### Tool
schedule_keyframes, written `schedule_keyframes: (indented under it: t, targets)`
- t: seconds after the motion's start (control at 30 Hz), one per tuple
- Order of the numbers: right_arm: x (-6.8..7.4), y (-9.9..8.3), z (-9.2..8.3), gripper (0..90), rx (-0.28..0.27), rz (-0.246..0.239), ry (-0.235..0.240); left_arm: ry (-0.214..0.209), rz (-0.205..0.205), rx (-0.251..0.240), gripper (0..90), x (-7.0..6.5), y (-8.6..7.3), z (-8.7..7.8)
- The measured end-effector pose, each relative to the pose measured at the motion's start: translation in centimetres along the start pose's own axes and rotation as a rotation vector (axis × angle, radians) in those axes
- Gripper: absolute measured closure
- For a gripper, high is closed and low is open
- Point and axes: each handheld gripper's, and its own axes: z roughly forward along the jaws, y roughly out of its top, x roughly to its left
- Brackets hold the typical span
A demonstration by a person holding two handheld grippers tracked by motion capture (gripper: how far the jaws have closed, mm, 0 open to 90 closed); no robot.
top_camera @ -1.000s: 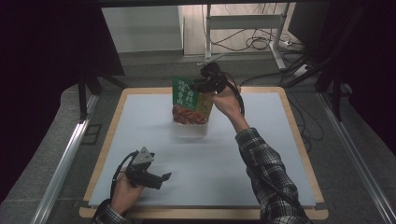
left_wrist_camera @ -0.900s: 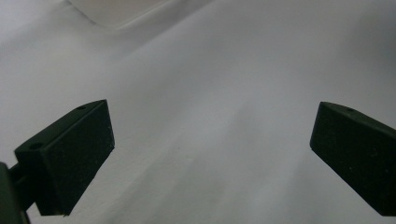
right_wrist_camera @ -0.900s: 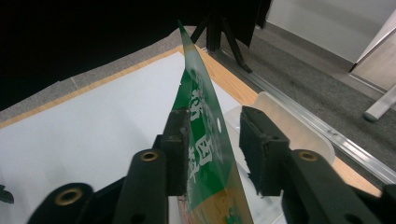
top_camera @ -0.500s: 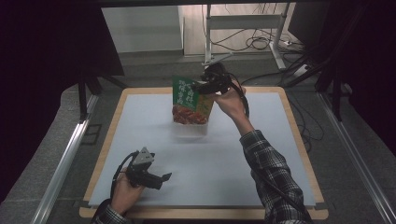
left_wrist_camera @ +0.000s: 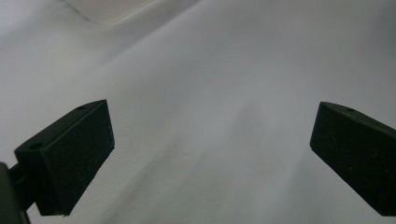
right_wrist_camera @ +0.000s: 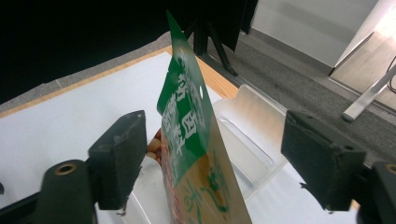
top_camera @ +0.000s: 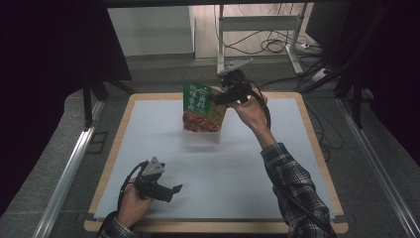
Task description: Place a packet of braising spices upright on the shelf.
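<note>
Right gripper [right_wrist_camera: 212,158] jaws opening around snack bag [right_wrist_camera: 196,154]

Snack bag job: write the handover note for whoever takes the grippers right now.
Right gripper: jaws have just been opening and now stand wide on either side of the bag's top edge, pads off it.
Left gripper: open, low over the white mat at the near left, nothing between the jaws.
Snack bag: green and orange, upright at the far middle of the mat, standing in a clear plastic tray.
Done: bag appears placed in the tray and let go.
Left: draw the right gripper back without tipping the bag; it looks lightly balanced, so go slowly.
</note>
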Motion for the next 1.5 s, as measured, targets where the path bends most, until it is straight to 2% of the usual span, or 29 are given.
schedule_keyframes:
  t: [0.2, 0.27, 0.37, 0.5, 0.7, 0.93, 1.07, 1.33, 1.5]
  targets:
    - [-0.1, -0.5, -0.8, 14.5, -0.021, 0.011, 0.015, 0.001, -0.001, -0.002, 0.0, 0.0, 0.0, 0.0]
    - [-0.2, -0.7, -1.2, 9.5, -0.032, 0.026, 0.010, 0.001, 0.000, -0.001, 0.0, 0.0, 0.0, 0.0]
    - [-0.3, -0.9, -1.4, 7.8, -0.034, 0.028, 0.007, 0.001, -0.001, -0.001, 0.0, 0.0, 0.0, 0.0]
    - [-0.5, -1.4, -1.6, 4.0, -0.017, 0.041, 0.028, -0.001, -0.001, 0.001, 0.0, 0.0, 0.0, 0.0]
    - [-0.6, -2.4, -2.2, 0.4, -0.036, 0.054, 0.046, 0.000, 0.000, 0.000, 0.0, 0.0, 0.0, 0.0]
    - [-0.3, -3.3, -2.9, 0.0, -0.058, 0.055, 0.062, -0.001, 0.000, 0.001, 0.0, 0.0, 0.0, 0.0]
    - [0.0, -4.0, -3.4, 0.0, -0.071, 0.042, 0.042, -0.001, 0.000, 0.001, 0.0, -0.1, 0.0, 0.0]
    - [0.3, -5.5, -3.8, 0.0, -0.054, 0.065, 0.072, -0.001, 0.001, 0.002, 0.0, 0.0, 0.0, 0.0]
    - [0.6, -6.4, -3.8, 0.0, -0.043, 0.059, 0.064, -0.001, 0.001, 0.002, 0.0, 0.0, 0.0, 0.0]
